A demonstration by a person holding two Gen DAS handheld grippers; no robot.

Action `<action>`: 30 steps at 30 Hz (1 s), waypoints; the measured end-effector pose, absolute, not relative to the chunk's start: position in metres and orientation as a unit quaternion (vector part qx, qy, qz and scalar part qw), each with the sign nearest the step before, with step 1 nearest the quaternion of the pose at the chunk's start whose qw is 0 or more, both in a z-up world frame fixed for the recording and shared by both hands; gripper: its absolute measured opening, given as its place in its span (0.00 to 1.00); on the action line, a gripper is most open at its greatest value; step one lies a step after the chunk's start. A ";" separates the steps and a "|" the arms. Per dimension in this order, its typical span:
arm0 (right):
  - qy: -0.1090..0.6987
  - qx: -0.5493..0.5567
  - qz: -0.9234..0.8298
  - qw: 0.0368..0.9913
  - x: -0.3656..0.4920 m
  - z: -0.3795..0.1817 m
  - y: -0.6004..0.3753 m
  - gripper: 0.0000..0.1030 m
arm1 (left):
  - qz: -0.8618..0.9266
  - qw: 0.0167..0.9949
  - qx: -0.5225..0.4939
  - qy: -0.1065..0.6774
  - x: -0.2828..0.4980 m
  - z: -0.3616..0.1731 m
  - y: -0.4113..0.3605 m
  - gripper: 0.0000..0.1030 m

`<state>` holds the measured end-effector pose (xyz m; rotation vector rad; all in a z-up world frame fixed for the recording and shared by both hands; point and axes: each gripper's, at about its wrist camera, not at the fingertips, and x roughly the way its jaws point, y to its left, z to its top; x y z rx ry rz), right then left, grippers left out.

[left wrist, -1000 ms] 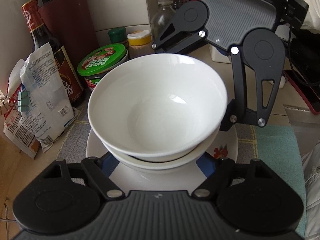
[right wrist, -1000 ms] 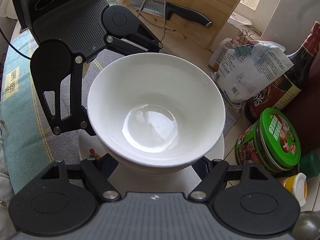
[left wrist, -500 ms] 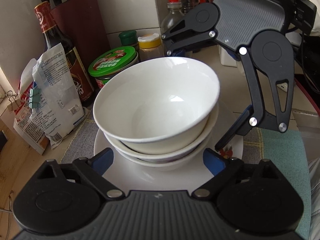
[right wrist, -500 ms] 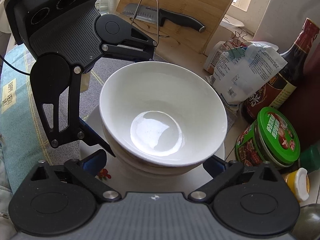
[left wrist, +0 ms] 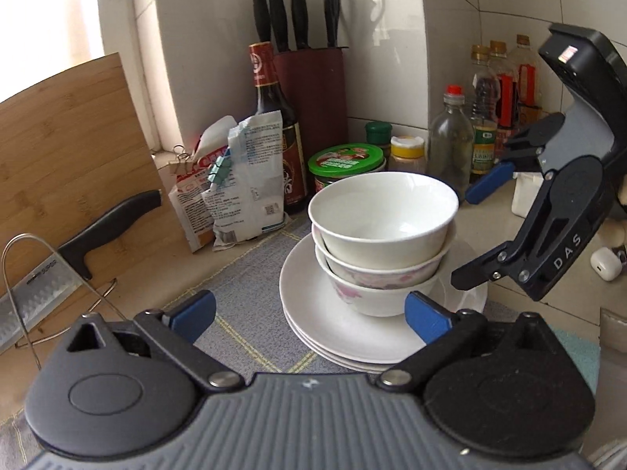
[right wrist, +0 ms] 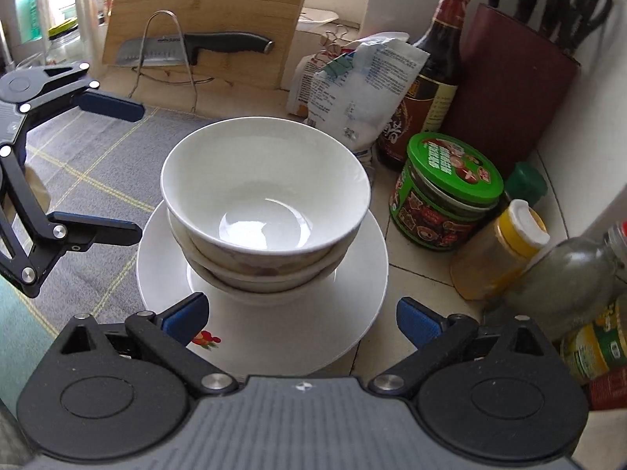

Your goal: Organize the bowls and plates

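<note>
A plain white bowl (left wrist: 382, 211) (right wrist: 266, 196) sits nested on top of a floral-patterned bowl (left wrist: 372, 286) (right wrist: 258, 274), with another bowl between them. The bowls stand on a stack of white plates (left wrist: 345, 333) (right wrist: 298, 325). My left gripper (left wrist: 309, 313) is open and empty, a little short of the stack; it also shows in the right wrist view (right wrist: 135, 172) at the left. My right gripper (right wrist: 299, 319) is open and empty over the plate's near rim; it shows in the left wrist view (left wrist: 470, 235) to the right of the bowls.
A green-lidded jar (right wrist: 446, 192), a dark sauce bottle (left wrist: 274, 125), clipped bags (left wrist: 231, 180), a knife block (left wrist: 313, 90), spice jars and oil bottles (left wrist: 486, 117) crowd behind the stack. A cutting board (left wrist: 70, 164) with a knife (right wrist: 196, 49) on a wire rack leans at the left. A grey mat (right wrist: 90, 164) lies under the plates.
Both grippers have let go of the top white bowl, which now rests in the stack. Both have drawn back and up from the stack with their jaws wide.
</note>
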<state>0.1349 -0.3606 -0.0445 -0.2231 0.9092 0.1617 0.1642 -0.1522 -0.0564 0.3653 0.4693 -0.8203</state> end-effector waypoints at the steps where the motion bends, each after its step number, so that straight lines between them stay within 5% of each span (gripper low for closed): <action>1: 0.434 -0.092 0.054 0.894 0.130 -0.043 -0.358 1.00 | -0.379 0.884 0.163 0.221 0.160 -0.055 -0.147 0.99; 12: 0.416 0.066 -0.167 0.891 0.053 -0.026 -0.306 1.00 | -0.320 0.899 0.110 0.277 0.109 -0.023 -0.095 0.99; 30: 0.353 0.076 -0.220 0.906 -0.016 0.020 -0.250 1.00 | -0.302 0.911 0.122 0.253 0.063 0.015 -0.059 0.99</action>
